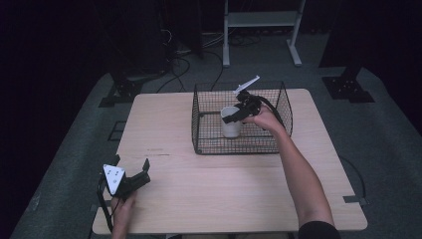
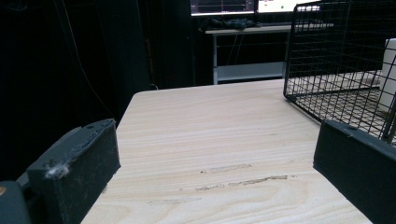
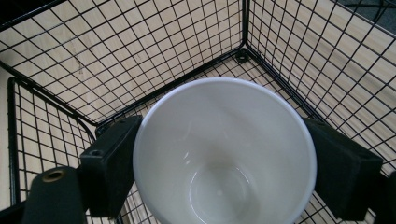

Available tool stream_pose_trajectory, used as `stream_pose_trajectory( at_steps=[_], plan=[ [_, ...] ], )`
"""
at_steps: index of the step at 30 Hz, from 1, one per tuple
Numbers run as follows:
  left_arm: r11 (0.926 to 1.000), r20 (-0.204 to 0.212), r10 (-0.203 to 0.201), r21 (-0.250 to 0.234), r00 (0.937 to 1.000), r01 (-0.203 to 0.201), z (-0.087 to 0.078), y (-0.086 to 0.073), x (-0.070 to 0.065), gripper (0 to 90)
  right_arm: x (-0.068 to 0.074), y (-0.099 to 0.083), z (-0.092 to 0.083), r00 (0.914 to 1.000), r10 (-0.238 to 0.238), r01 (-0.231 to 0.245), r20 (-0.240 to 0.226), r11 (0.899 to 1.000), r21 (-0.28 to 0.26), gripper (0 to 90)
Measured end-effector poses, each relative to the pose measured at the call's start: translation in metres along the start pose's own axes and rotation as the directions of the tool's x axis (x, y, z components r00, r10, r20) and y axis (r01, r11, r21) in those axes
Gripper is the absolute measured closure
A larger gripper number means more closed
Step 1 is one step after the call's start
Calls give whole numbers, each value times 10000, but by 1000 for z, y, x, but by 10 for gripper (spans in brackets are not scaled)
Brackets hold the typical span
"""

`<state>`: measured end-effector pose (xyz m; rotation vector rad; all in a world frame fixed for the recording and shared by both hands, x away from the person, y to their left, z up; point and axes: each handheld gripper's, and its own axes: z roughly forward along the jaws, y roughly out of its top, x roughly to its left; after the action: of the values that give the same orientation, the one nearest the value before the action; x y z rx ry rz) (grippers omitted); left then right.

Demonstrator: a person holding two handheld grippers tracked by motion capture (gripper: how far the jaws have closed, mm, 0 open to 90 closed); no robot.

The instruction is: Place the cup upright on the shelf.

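Note:
A white cup stands upright inside a black wire basket at the back middle of the wooden table. My right gripper reaches into the basket from the right. In the right gripper view its jaws press both sides of the empty cup, so the right gripper is shut on it, with the basket's mesh all round. My left gripper rests near the table's front left corner, open. In the left gripper view its jaws stand wide apart over bare wood, the left gripper holding nothing.
The basket lies ahead and to the right of the left gripper, the cup showing through its mesh. A metal stand and cables sit on the dark floor behind the table.

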<state>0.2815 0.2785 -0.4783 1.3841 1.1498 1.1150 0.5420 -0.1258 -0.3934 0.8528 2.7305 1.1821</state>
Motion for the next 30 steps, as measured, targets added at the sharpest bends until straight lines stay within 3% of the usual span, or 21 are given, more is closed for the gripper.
stream_pose_trajectory(
  at_steps=[8, 12, 25, 30],
  plan=[
    [10000, 5, -18, -3, 10000, 18, 0, 0, 0, 0, 2, 2, -3, 10000, -33, 32, -71, 9999, -131, 161],
    [10000, 14, -18, -9, 10000, 18, 0, 0, 0, 0, 2, 3, -9, 9999, 86, -92, -125, 9987, -501, 147],
    [10000, 43, -77, -44, 10000, 77, 0, 0, 1, 0, 10, 4, -41, 9990, 372, -406, -242, 9862, -1607, 139],
    [10000, 19, -12, -22, 10000, 12, 0, 0, 0, 0, 13, -1, -49, 9986, 462, -501, -274, 9848, -1660, 138]
  ],
)
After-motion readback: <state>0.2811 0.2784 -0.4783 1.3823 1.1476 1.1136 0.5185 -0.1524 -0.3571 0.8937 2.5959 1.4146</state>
